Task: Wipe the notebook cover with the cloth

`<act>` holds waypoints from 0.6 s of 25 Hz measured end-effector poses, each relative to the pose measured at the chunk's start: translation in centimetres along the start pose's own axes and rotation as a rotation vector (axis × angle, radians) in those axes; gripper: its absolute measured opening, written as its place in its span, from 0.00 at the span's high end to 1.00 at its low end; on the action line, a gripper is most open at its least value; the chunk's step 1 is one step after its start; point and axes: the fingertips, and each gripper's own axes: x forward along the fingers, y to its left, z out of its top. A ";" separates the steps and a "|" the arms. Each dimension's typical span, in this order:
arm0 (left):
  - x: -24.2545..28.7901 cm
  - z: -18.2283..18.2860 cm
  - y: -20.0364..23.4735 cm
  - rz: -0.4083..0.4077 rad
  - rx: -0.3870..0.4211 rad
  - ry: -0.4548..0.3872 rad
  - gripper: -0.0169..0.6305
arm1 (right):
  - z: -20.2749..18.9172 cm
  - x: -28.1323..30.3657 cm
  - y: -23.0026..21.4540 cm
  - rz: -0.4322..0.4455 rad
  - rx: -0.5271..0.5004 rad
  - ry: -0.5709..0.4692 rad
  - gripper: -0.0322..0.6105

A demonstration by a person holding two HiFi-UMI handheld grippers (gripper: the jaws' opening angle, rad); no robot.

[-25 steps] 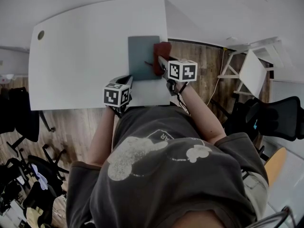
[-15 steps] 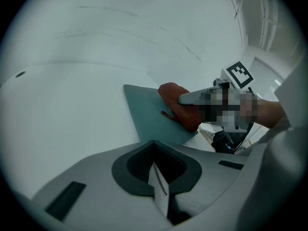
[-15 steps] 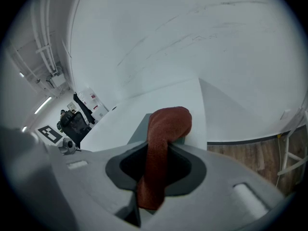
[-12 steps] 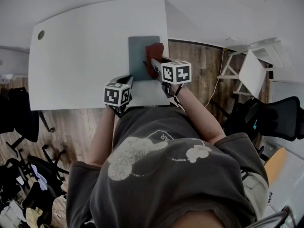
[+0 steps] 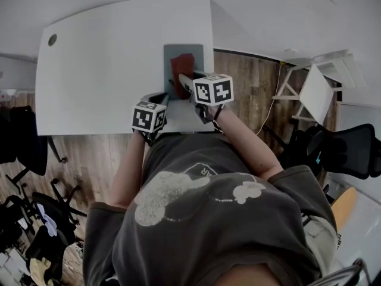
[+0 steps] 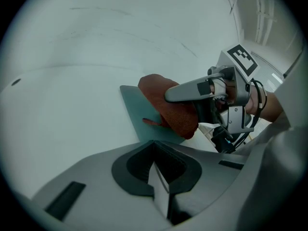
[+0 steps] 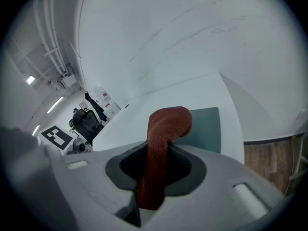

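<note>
the notebook, grey-green and closed, lies flat near the right edge of the white table, close to the person's side. the red cloth sits on its cover, about the middle.

the right gripper has its jaws closed tight on the cloth: in the right gripper view a thick fold of the cloth runs up between them, arches forward and bends down onto the notebook cover. the cloth's free end touches the cover; the jaws themselves are just above it, reaching in from the notebook's near edge.

the left gripper has its jaws pressed together with nothing between them. it rests low at the near side of the table, just beside the notebook's near left corner; whether it touches the notebook i cannot tell. from its view the right gripper comes in from the right, with the cloth bunched under its upper finger.

a small round hole marks the table's far left corner. dark chairs stand on the wood floor around the table.
</note>
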 end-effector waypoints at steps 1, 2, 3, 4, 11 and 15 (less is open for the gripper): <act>-0.1 0.0 0.1 0.002 -0.002 -0.003 0.98 | -0.1 0.3 0.5 0.013 -0.001 0.003 0.82; -0.3 0.1 0.3 0.004 -0.005 -0.007 0.98 | -0.1 0.6 0.9 0.025 -0.003 0.005 0.82; -0.5 0.1 0.5 0.007 -0.008 -0.011 0.98 | -0.2 0.8 1.1 0.030 -0.005 0.009 0.82; -0.7 0.1 0.7 0.009 -0.013 -0.015 0.98 | -0.3 0.9 1.2 0.028 -0.008 0.014 0.82; -2.0 -0.3 2.0 0.030 -0.054 -0.031 0.98 | -1.1 2.2 3.6 0.087 -0.020 0.044 0.82; -2.2 -0.7 2.5 0.036 -0.068 -0.026 0.98 | -1.7 3.3 5.0 0.120 -0.030 0.067 0.82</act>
